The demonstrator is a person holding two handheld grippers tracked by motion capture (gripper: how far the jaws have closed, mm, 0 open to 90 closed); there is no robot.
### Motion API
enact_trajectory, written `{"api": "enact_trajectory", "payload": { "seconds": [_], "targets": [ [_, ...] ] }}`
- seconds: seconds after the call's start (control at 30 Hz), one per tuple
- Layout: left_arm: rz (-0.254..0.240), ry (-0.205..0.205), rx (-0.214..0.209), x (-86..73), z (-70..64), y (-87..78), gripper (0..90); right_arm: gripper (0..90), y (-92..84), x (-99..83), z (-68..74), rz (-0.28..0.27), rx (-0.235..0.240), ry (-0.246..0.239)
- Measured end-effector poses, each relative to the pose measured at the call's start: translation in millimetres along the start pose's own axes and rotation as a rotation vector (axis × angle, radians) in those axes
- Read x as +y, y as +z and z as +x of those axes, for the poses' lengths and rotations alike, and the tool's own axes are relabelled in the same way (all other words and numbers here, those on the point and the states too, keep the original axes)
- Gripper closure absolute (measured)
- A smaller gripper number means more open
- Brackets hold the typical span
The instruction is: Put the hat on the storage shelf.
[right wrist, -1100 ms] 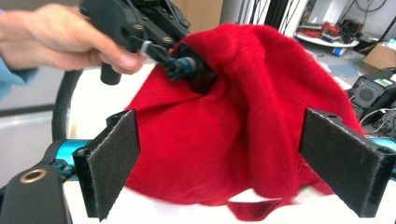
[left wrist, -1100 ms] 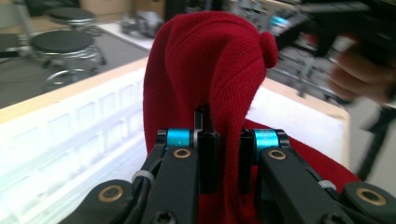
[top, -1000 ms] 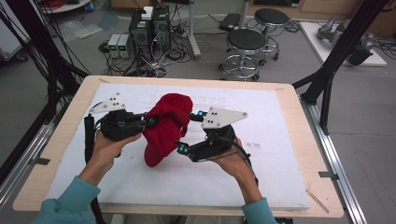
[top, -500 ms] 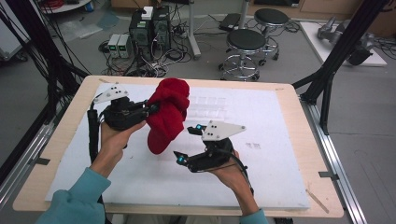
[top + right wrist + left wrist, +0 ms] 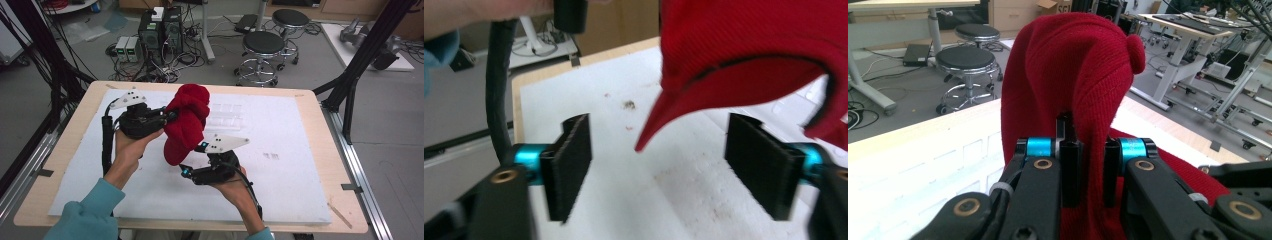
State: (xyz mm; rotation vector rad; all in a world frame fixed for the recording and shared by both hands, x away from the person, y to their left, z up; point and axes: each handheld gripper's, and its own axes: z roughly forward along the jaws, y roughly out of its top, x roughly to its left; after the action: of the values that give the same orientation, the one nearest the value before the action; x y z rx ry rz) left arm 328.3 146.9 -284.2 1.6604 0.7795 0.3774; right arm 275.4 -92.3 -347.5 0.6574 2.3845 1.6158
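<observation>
My left gripper [image 5: 167, 116] was clamped on a fold of the red knit hat [image 5: 186, 122] and held it lifted above the white board [image 5: 280, 150], near the middle. My right gripper [image 5: 186, 169] was below the hat's lower edge, jaws spread wide, with nothing between them.

Red hat [image 5: 749, 45] above wide-spread claw [image 5: 664, 170]

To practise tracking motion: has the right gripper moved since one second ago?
Yes. The right gripper has let go of the red knit hat and drawn back toward the table's near edge.
</observation>
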Motion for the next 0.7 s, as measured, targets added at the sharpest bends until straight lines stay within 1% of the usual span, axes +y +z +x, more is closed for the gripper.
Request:
{"api": "enact_trajectory", "payload": {
  "seconds": [0.03,0.07,0.1,0.17,0.2,0.27,0.3,0.33,0.4,0.43,0.5,0.63,0.7],
  "targets": [
    [0.003,0.003,0.0,0.1,-0.3,0.5,84.5,34.6,1.3,0.5,-0.8,-0.006,-0.006,0.0],
    [0.004,0.002,-0.002,0.1,-1.2,1.7,84.5,36.1,2.1,0.7,-1.1,-0.008,-0.002,0.009],
    [0.003,-0.001,-0.003,-0.1,-1.8,2.4,84.5,39.5,3.4,0.8,-2.3,-0.004,-0.011,0.02],
    [0.004,-0.004,-0.006,-0.1,-3.0,3.9,84.5,45.9,5.0,0.6,-4.6,0.006,-0.002,0.04],
    [0.002,-0.001,-0.004,-0.3,-3.9,4.6,84.4,50.0,5.5,0.5,-5.5,0.004,-0.006,0.048],
    [0.004,-0.002,-0.004,-0.1,-4.4,5.3,84.5,55.5,6.3,0.5,-7.7,0.0,-0.008,0.065],
    [0.001,0.0,-0.005,-0.1,-4.6,5.6,84.5,58.0,6.4,0.6,-7.9,0.001,-0.019,0.075],
    [-0.001,-0.001,-0.005,-0.1,-4.7,5.6,84.5,61.4,7.2,0.7,-8.5,0.001,-0.012,0.084],
    [-0.009,-0.001,-0.004,-0.2,-5.2,5.3,84.5,66.4,7.6,0.9,-8.3,0.003,-0.016,0.095],
    [-0.01,0.003,-0.001,-0.3,-5.4,5.2,84.4,71.2,8.6,0.9,-8.8,0.008,-0.002,0.118],
    [-0.011,0.009,0.005,-0.9,-6.1,4.9,84.4,79.2,9.8,1.3,-9.2,0.012,0.003,0.119],
    [-0.009,0.016,0.011,-3.0,-4.6,3.2,84.4,83.8,10.8,1.4,-11.5,0.028,-0.016,0.144],
    [-0.011,0.015,0.012,-3.7,-3.7,2.2,84.2,84.9,9.4,1.0,-13.2,0.027,-0.012,0.151]
  ]
}}
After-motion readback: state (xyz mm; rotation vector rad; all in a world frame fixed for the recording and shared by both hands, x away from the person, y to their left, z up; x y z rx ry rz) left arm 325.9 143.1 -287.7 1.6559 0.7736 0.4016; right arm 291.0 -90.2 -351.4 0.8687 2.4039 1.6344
